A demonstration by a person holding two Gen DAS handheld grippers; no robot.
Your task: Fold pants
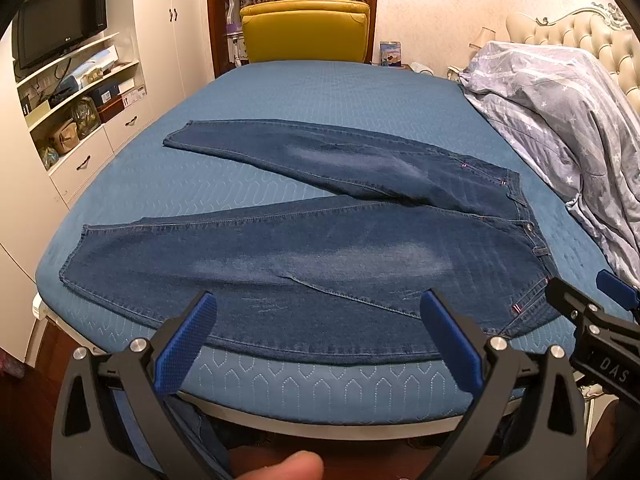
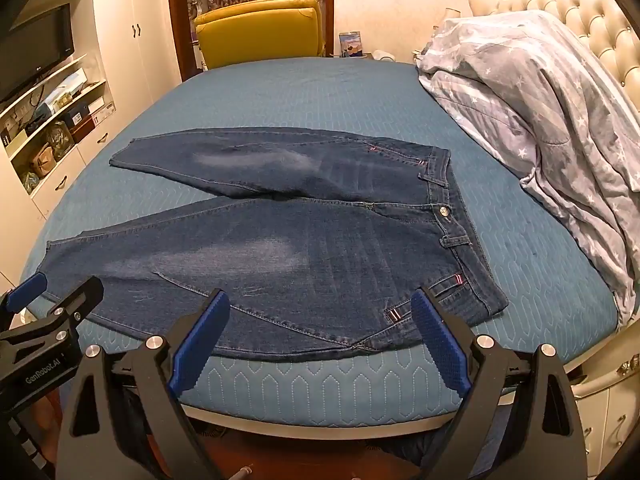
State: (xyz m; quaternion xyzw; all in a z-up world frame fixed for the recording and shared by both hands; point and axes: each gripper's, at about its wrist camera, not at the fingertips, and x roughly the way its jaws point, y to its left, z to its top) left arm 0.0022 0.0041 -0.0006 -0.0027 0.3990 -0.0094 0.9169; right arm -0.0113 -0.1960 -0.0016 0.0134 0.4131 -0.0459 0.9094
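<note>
Pants [image 1: 304, 248] lie flat on the bed [image 1: 320, 92]; both tools, left [image 1: 320, 340] and right [image 2: 320, 336], gape empty. Pinch the near leg's outer seam at both ends, then lift evenly.

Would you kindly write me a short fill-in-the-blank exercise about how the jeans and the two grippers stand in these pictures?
1. The jeans lie spread on the blue ____, front side up.
2. The waistband of the jeans points toward the star-patterned ____ piled at the headboard.
3. The left gripper and the right gripper are both ____, with nothing between their fingers.
4. Beyond the far side of the bed stands a ____ armchair.

Missing words: bed; quilt; open; yellow
</note>
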